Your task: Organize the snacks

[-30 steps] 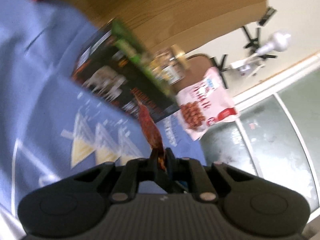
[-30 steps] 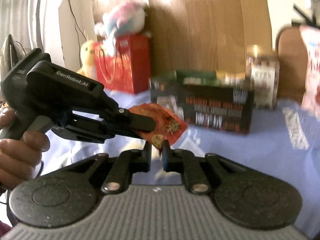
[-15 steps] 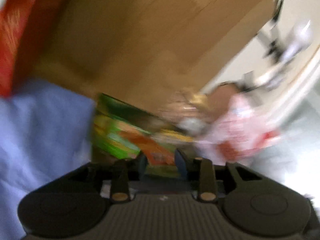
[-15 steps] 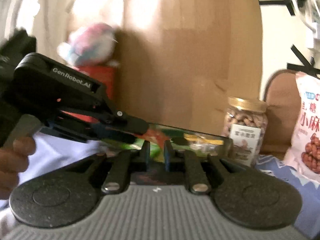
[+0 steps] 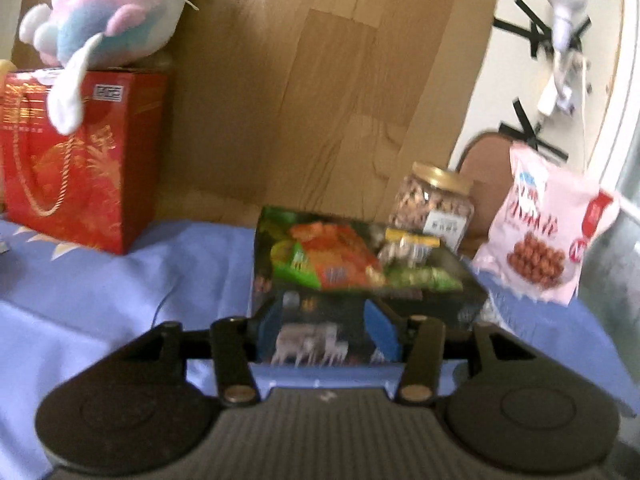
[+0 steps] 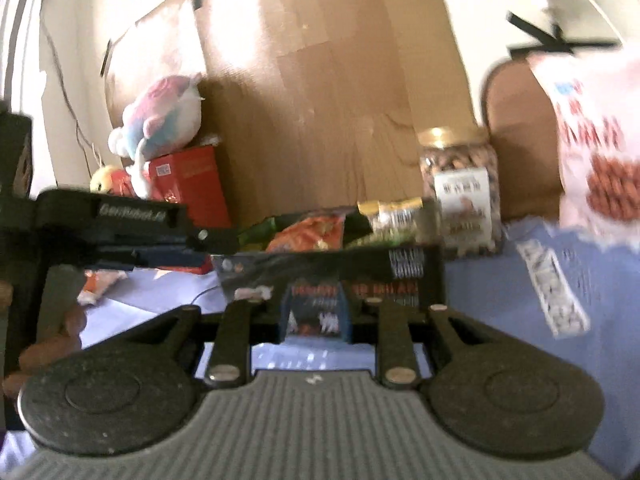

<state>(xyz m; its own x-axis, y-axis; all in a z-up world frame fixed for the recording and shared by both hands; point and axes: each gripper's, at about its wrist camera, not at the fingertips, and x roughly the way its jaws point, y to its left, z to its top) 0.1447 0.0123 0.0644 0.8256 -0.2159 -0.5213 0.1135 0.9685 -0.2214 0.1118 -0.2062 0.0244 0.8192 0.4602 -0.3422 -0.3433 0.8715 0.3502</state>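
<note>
A periwinkle-blue cloth (image 5: 120,280) printed with pale cream triangles covers the worktop. On it stands a black cardboard box (image 5: 360,304) with white and red lettering on its side; inside show an orange-red snack packet (image 5: 340,252) with a green edge, a yellow-topped clear packet (image 5: 408,246) and green wrappers. A clear plastic jar (image 5: 434,200) with a gold lid and white label holds brown nuts. The pale pink snack bag (image 5: 548,232) carries red characters and a picture of reddish-brown balls. The glossy red gift bag (image 5: 80,160) has gold foliage print and a gold cord. The plush toy (image 5: 112,12) is pink, blue and white. Behind stands a tan wood-grain board (image 5: 320,80).
</note>
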